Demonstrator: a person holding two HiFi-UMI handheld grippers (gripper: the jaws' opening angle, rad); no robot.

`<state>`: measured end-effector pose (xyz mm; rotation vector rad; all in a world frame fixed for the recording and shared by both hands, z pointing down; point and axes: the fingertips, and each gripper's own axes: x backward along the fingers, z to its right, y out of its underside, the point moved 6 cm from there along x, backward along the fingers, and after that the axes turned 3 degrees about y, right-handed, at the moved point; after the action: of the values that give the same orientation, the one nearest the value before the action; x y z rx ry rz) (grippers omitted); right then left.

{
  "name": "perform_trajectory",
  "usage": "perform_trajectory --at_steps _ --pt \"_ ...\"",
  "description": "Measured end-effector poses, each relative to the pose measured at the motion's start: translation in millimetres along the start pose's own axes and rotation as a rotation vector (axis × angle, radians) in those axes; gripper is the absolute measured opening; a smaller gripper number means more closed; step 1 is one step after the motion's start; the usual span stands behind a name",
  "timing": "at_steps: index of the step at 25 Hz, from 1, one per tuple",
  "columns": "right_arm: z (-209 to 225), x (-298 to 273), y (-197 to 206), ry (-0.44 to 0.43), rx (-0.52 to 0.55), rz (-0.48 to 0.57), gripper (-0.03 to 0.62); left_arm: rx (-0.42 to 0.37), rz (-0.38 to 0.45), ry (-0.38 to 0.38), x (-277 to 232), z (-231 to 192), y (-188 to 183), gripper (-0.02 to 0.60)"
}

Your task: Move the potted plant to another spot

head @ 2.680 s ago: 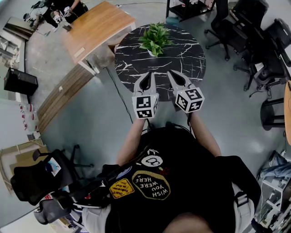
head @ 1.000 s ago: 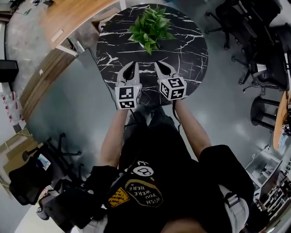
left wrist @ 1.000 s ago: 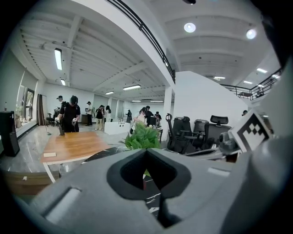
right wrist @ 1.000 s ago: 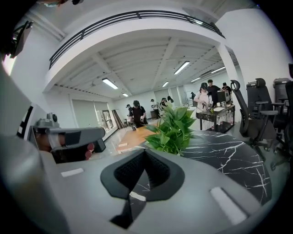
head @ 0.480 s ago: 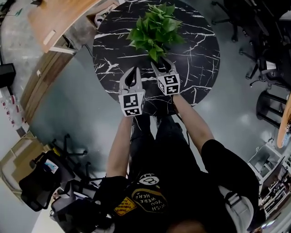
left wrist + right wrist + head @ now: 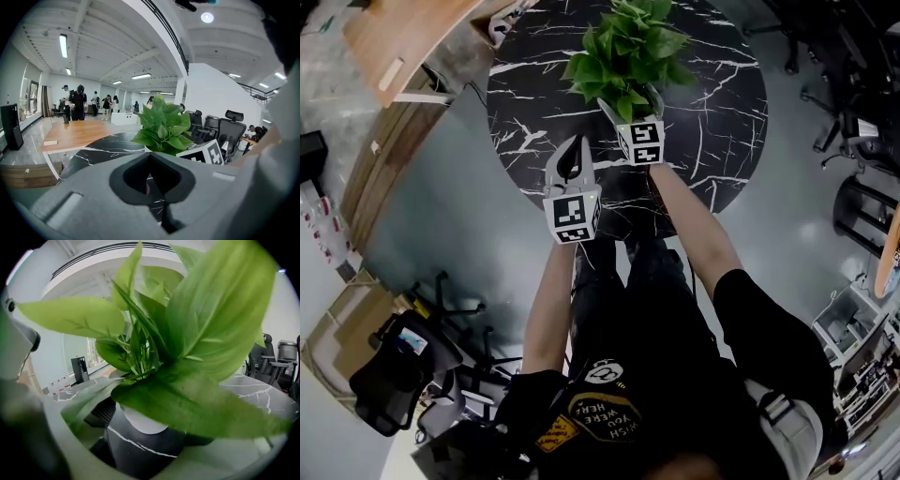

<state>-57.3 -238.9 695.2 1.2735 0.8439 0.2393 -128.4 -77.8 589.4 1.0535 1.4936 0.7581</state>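
The potted plant (image 6: 628, 47), broad green leaves in a small white pot (image 6: 140, 420), stands on the round black marble table (image 6: 712, 122). My right gripper (image 6: 630, 98) is at the plant's base under the leaves. Its jaws are opening wide, with the pot between and just beyond the fingers, and the pads do not press on it. Leaves fill the right gripper view, where the right gripper (image 6: 154, 441) shows only as blurred grey fingers. My left gripper (image 6: 574, 142) hovers shut and empty over the near table edge, left of the plant (image 6: 164, 126).
A wooden desk (image 6: 403, 37) stands left of the table, seen also as the desk (image 6: 79, 133) with people (image 6: 77, 101) behind it. Office chairs (image 6: 853, 122) stand at the right, and another chair (image 6: 394, 366) is on the floor behind me at left.
Both grippers moved forward and down toward the plant. The right one went from shut to wide open and now reaches the pot under the leaves. The left one stayed shut.
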Motion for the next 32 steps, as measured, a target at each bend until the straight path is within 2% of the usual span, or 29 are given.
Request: perform_trajectory --at_steps 6,10,18,22,27,32 --pt "9.0 -17.0 -4.8 0.012 0.023 0.020 0.442 -0.004 0.003 0.014 -9.6 -1.7 -1.7 0.005" --pt "31.4 -31.1 -10.5 -0.005 0.028 0.031 0.440 -0.014 -0.003 0.025 -20.4 7.2 -2.2 0.005" --pt "165.0 -43.1 -23.8 0.125 -0.017 0.007 0.433 -0.029 -0.037 0.094 -53.6 36.3 -0.5 0.005" --pt "228.7 -16.9 -17.3 0.189 -0.034 -0.009 0.430 -0.038 -0.042 0.126 -62.0 48.6 -2.7 0.005" --pt "294.9 46.6 6.2 0.297 -0.067 -0.044 0.423 -0.059 -0.041 0.165 -64.7 66.2 -6.2 0.005" --pt "316.5 121.7 37.7 0.358 -0.090 -0.076 0.416 -0.067 -0.042 0.190 -56.5 74.9 -0.7 0.005"
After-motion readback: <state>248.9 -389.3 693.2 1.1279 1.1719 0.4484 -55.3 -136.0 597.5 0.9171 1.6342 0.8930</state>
